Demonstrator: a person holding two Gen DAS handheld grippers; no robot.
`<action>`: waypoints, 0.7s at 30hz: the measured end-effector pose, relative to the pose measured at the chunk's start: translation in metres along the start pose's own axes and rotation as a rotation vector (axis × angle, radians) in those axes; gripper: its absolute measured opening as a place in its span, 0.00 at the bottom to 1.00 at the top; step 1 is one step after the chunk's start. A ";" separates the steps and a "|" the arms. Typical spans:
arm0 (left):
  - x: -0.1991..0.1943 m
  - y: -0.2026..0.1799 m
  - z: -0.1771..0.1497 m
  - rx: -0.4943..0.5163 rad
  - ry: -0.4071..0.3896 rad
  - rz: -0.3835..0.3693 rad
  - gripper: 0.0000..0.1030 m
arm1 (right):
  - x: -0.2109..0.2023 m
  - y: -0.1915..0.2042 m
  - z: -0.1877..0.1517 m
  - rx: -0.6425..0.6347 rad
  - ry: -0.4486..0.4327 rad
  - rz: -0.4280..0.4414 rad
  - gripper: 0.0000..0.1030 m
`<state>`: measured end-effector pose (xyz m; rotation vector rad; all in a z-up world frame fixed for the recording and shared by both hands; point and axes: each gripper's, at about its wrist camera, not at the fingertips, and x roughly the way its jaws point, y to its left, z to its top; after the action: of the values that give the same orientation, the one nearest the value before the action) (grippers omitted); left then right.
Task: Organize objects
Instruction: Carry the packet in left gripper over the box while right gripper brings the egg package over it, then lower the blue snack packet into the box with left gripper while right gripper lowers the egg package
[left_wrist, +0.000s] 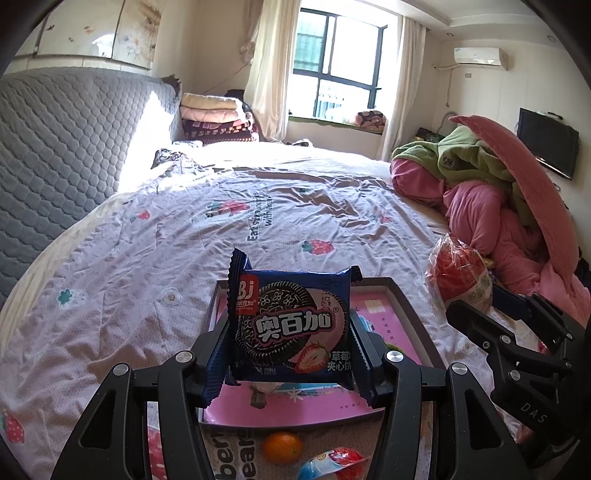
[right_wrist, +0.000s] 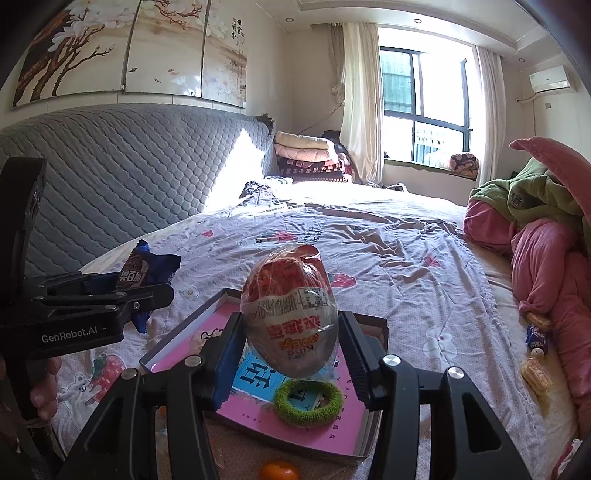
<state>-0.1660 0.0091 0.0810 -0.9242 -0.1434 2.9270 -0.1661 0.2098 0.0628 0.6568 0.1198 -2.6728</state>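
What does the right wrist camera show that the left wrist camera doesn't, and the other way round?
Only the right wrist view shows the green ring lying in the shallow box, plus small snack packs by the pink bedding. Only the left wrist view shows the TV and a red-and-blue wrapper beside the orange. Both show the cookie packet in the left gripper, the wrapped toy egg in the right gripper, the box and the orange.

Ahead of the grippers a strawberry-print bedsheet (left_wrist: 155, 258) is lying wrinkled, a grey quilted headboard (right_wrist: 122, 177) is standing to the left, folded blankets (left_wrist: 218, 122) are sitting stacked beyond, and pink and green bedding (right_wrist: 546, 236) is lying heaped to the right.
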 end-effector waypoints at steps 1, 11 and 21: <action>0.001 -0.001 0.001 0.002 -0.001 -0.003 0.56 | 0.001 -0.002 0.001 0.001 -0.002 -0.004 0.50; 0.028 -0.010 -0.009 0.014 0.040 -0.019 0.56 | 0.012 -0.007 -0.009 -0.010 0.026 -0.017 0.50; 0.048 -0.015 -0.028 0.022 0.090 -0.030 0.56 | 0.020 -0.011 -0.021 0.012 0.067 -0.016 0.50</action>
<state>-0.1890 0.0301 0.0325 -1.0383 -0.1188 2.8475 -0.1777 0.2165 0.0350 0.7526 0.1275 -2.6699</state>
